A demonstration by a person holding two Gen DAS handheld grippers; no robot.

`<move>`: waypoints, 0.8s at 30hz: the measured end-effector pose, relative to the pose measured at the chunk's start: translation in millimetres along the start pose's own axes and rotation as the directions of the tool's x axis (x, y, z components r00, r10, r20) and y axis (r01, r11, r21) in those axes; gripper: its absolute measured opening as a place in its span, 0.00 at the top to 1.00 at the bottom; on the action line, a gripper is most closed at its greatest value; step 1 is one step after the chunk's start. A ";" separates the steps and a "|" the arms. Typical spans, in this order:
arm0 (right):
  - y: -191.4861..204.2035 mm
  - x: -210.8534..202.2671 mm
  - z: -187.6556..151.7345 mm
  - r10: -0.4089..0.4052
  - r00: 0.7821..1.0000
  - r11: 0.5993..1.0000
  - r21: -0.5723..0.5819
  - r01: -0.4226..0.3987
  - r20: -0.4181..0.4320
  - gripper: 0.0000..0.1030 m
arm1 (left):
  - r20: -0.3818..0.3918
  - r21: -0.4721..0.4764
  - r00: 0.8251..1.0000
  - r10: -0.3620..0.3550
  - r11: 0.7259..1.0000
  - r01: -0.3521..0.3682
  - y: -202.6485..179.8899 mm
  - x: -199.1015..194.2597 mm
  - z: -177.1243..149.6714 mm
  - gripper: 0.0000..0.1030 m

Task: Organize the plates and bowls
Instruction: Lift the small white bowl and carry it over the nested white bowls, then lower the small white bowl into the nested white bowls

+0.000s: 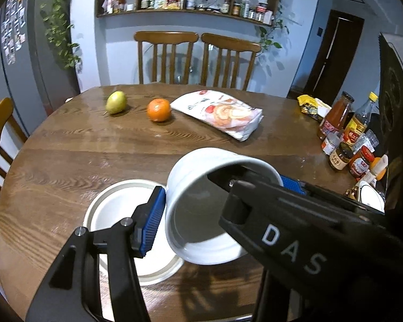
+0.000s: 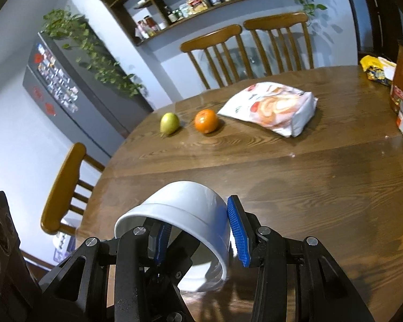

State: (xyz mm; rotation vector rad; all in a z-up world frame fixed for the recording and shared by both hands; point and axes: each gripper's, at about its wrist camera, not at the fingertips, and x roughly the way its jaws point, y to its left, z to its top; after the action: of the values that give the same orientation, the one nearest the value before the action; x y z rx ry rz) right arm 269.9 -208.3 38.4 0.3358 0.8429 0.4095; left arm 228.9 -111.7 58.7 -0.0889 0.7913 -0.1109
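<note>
A white bowl [image 1: 201,206] is held tilted on its side above a white plate [image 1: 115,209] that lies on the wooden table [image 1: 67,155]. My right gripper [image 2: 198,236] is shut on the bowl's [image 2: 185,214] wall, one finger inside and one blue pad [image 2: 237,233] outside. In the left wrist view that gripper reaches in from the right into the bowl. My left gripper [image 1: 223,209] is open around the bowl; its left blue pad [image 1: 153,220] sits beside the bowl over the plate, its right finger is hidden.
A pear [image 1: 116,102], an orange [image 1: 159,110] and a bread bag [image 1: 220,114] lie at the table's far side. Bottles and jars [image 1: 346,136] crowd the right edge, with another white dish [image 1: 372,197] there. Wooden chairs [image 1: 196,56] stand behind and at the left.
</note>
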 end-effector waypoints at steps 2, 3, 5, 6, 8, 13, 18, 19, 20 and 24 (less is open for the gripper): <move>6.7 5.8 -3.7 0.005 1.000 1.000 -0.002 -0.005 -0.014 0.56 | -0.021 -0.011 1.000 0.011 1.000 -0.011 8.8 -0.5 -2.6 0.53; 10.5 7.6 -5.8 0.002 1.000 1.000 -0.001 -0.002 -0.019 0.56 | -0.027 -0.015 1.000 0.008 1.000 -0.009 12.4 -1.5 -3.9 0.53; 20.2 9.9 -10.0 0.005 1.000 1.000 -0.020 -0.006 -0.020 0.56 | -0.031 -0.026 0.999 0.013 1.000 -0.014 20.2 -6.3 -8.1 0.53; 23.7 10.6 -11.6 0.011 1.000 1.000 -0.026 -0.011 -0.023 0.56 | -0.032 -0.031 0.999 0.020 0.999 -0.021 23.2 -8.4 -9.9 0.53; 31.0 14.8 -15.9 0.019 0.999 0.999 -0.039 -0.021 -0.039 0.56 | -0.040 -0.040 0.999 0.034 0.999 -0.035 30.1 -11.2 -13.9 0.53; 37.9 32.8 -23.9 0.003 0.996 1.000 -0.030 -0.006 -0.094 0.56 | -0.095 -0.067 0.995 0.024 0.997 -0.031 46.9 -2.8 -21.3 0.53; 37.3 58.6 -28.9 -0.024 0.982 1.000 -0.012 0.022 -0.187 0.56 | -0.167 -0.097 0.986 0.011 0.995 -0.028 60.0 16.2 -25.9 0.53; 37.8 63.6 -29.5 -0.032 0.979 0.999 -0.011 0.031 -0.204 0.56 | -0.183 -0.109 0.983 0.003 0.994 -0.023 64.1 20.7 -26.8 0.53; 39.2 67.8 -30.3 -0.042 0.976 0.999 -0.015 0.040 -0.215 0.56 | -0.191 -0.118 0.981 -0.005 0.993 -0.018 67.8 21.8 -28.2 0.53; 46.0 80.7 -31.2 -0.069 0.967 0.997 -0.035 0.063 -0.245 0.57 | -0.225 -0.153 0.974 -0.031 0.988 -0.004 80.6 30.6 -29.9 0.53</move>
State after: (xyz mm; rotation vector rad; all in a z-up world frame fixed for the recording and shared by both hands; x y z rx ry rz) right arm 284.0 -126.0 -12.9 0.2336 1.0877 0.4050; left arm 234.3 -37.0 6.5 -0.2300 1.0280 -0.0736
